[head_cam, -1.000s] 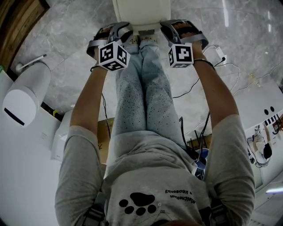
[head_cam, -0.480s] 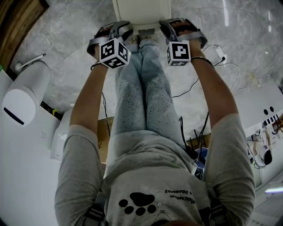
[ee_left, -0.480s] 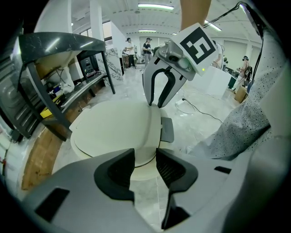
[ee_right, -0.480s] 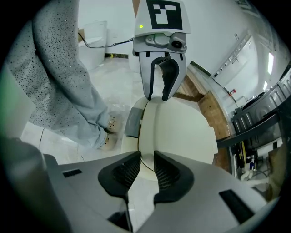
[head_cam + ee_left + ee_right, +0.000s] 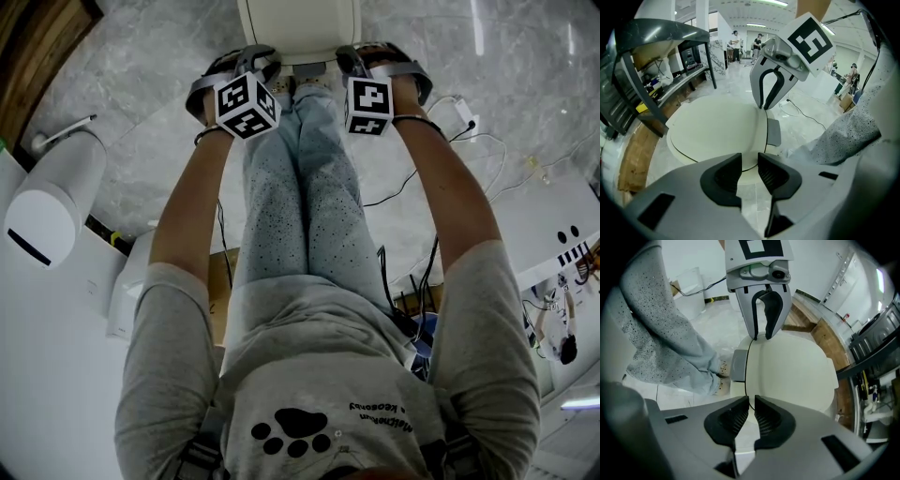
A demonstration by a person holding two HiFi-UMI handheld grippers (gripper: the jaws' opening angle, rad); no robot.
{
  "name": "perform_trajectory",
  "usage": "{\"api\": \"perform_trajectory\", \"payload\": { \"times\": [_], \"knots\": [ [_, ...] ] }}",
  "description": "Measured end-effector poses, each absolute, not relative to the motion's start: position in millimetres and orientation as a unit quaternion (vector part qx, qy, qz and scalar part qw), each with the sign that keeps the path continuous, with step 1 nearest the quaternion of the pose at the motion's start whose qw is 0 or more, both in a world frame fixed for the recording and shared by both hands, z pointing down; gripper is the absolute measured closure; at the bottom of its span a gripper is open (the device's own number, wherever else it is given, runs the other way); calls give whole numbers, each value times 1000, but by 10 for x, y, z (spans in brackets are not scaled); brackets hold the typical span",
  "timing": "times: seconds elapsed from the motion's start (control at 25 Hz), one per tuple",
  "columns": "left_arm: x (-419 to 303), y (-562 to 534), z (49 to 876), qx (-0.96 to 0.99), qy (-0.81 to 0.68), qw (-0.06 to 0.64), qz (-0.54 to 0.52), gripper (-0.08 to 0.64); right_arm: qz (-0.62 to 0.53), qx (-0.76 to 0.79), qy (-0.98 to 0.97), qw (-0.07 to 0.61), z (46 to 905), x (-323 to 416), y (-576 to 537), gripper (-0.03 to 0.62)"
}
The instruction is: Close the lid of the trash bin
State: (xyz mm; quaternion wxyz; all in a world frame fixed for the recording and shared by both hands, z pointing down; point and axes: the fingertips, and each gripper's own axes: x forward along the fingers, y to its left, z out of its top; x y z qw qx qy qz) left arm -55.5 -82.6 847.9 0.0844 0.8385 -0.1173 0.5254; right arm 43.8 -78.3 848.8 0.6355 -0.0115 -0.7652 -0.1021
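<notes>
Finding the lid (image 5: 717, 129) lying flat on the trash bin (image 5: 737, 388), broad face up, with only a thin dark seam showing round its rim. Judging the closing as done, or all but done; seeing no gap left to press out.

Reading the front edge, marked by the grey tab (image 5: 773, 132), as pointing toward the person's legs (image 5: 300, 206). Taking the long axis, tentatively, as running away from the feet across the floor (image 5: 150, 141); allowing that the wide-angle views may be distorting the oval.

Observing the left gripper (image 5: 749, 172) hanging over the front rim, its jaws having just been closing, standing apart with a clear gap and nothing between them. Observing the right gripper (image 5: 751, 416) beside it over the same rim, its jaws likewise just closing, showing only a narrow slit and nothing in it. Not being able to confirm whether either set of tips is touching the lid.

Judging the remaining work as lifting both grippers clear.
</notes>
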Motion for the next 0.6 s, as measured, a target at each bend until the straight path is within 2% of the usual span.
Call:
{"api": "perform_trajectory", "payload": {
  "times": [0.12,0.16,0.2,0.4,0.6],
  "knots": [
    [-530,-855,8486,832,-123,99,531,447,-63,-8,-761,646,8503,459,-796,531],
    [-526,-864,8490,831,-126,105,531,497,-53,-7,-759,648,8507,463,-805,531],
    [-527,-865,8495,829,-128,113,532,514,-46,-5,-758,651,8508,462,-808,531],
    [-526,-831,8492,817,-137,153,538,529,2,25,-752,658,8497,453,-796,531],
    [-533,-795,8425,811,-152,180,535,540,110,123,-766,621,8425,422,-850,558]
  ]
}}
